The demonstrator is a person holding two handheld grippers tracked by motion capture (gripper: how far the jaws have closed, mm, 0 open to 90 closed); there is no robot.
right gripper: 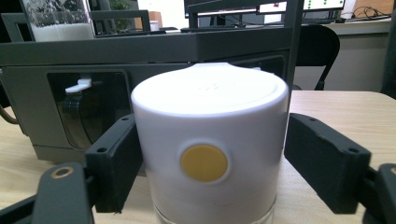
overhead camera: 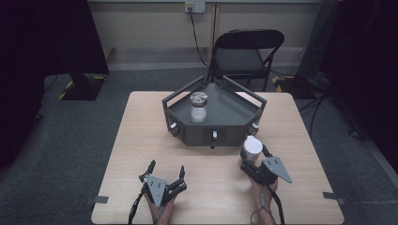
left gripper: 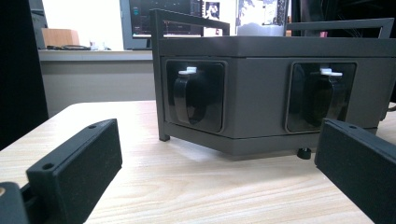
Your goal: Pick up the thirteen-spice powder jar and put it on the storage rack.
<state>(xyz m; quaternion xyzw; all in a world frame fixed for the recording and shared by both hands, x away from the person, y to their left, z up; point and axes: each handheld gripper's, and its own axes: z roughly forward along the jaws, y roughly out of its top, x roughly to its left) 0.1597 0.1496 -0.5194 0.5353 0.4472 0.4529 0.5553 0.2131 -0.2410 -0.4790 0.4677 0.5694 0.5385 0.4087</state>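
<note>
A white cylindrical container (overhead camera: pixel 253 146) with a yellow dot on its side (right gripper: pixel 204 163) stands on the wooden table (overhead camera: pixel 141 140), just right of the dark grey tray stand's front. My right gripper (overhead camera: pixel 255 154) is around it, and both black pads (right gripper: pixel 116 158) press against its sides. My left gripper (overhead camera: pixel 166 168) rests near the table's front edge, left of centre. It is open, with nothing between its fingers (left gripper: pixel 79 163). It faces the tray stand (left gripper: pixel 261 93).
The six-sided grey tray stand (overhead camera: pixel 230 115) sits at the table's far middle, with clips on its front panels. A glass jar (overhead camera: pixel 198 107) with a metal lid stands inside it, holding white grains (right gripper: pixel 58 30). A black folding chair (overhead camera: pixel 244 54) stands behind the table.
</note>
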